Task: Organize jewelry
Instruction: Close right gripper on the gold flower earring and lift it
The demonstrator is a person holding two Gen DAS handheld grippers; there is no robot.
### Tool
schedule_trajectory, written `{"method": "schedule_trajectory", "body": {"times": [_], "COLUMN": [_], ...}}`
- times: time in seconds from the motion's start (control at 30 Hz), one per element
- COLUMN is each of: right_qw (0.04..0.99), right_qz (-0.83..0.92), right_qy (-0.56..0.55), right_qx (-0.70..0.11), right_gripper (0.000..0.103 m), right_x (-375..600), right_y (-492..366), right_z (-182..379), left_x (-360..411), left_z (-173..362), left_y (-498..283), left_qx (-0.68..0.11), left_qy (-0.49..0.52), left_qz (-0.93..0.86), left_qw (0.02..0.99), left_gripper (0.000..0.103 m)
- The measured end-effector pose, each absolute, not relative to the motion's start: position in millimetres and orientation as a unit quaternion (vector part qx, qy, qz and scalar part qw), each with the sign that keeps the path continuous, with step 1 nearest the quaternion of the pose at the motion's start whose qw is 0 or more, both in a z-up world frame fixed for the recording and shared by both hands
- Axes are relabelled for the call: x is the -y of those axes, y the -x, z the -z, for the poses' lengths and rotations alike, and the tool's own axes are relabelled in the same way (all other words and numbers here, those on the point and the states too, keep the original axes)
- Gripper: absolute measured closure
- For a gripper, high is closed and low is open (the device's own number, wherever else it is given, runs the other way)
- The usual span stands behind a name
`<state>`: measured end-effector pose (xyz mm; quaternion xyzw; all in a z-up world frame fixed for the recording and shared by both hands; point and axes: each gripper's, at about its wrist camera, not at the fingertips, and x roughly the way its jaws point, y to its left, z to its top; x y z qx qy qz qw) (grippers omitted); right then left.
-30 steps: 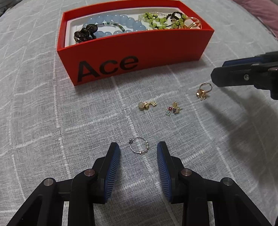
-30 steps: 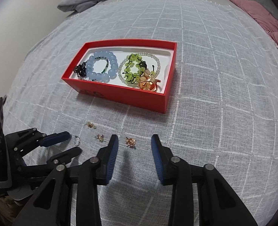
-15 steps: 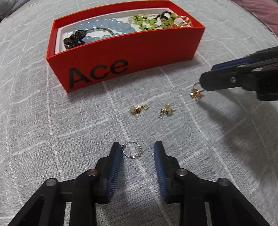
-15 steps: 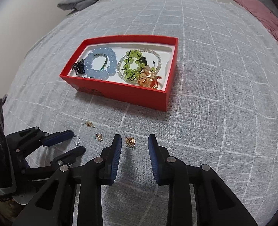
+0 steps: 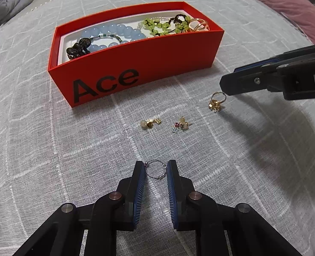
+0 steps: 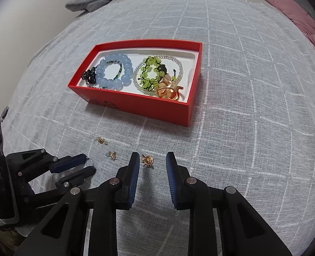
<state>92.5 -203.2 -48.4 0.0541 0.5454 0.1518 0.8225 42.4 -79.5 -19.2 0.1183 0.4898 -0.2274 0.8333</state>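
**Jewelry: four loose pieces on the cloth, the rest boxed**

Red box [image 5: 136,64], open top, white liner, "Ace" in black on the near wall. Inside, left: blue bead bracelet [image 6: 114,70] with a dark beaded piece [image 5: 78,49] against it. Inside, right: green bead bracelet [image 6: 152,73], a clear bead strand [image 6: 176,61] around it, gold rings [image 6: 168,90] at the near right corner.

In front of the box, on the cloth, well apart: pearl-and-gold earring [image 5: 150,123]; gold earring with coloured stones [image 5: 181,125]; gold ring with a flower top [image 5: 216,103], tipped on its side; thin wire hoop with small beads [image 5: 156,169], flat, nearest.
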Motion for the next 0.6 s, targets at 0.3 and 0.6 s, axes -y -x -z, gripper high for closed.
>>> {"method": "schedule_trajectory", "body": {"times": [0.3, 0.6], "right_qw": [0.823, 0.825], "right_qz": [-0.158, -0.166], "right_qy": [-0.048, -0.015], "right_qx": [-0.544, -0.54], "right_gripper": [0.076, 0.096], "right_x": [201.1, 186.3], "right_y": [-90.9, -92.1], "right_z": [49.5, 61.4], "left_x": [69.7, 48.6], "left_z": [12.2, 0.1], "left_y": [-45.9, -54.2], "left_qx": [-0.49, -0.49], "left_qy": [-0.108, -0.071], "left_qz": [0.228, 0.228], "left_qw": [0.835, 0.838], "left_gripper": [0.099, 0.099]}}
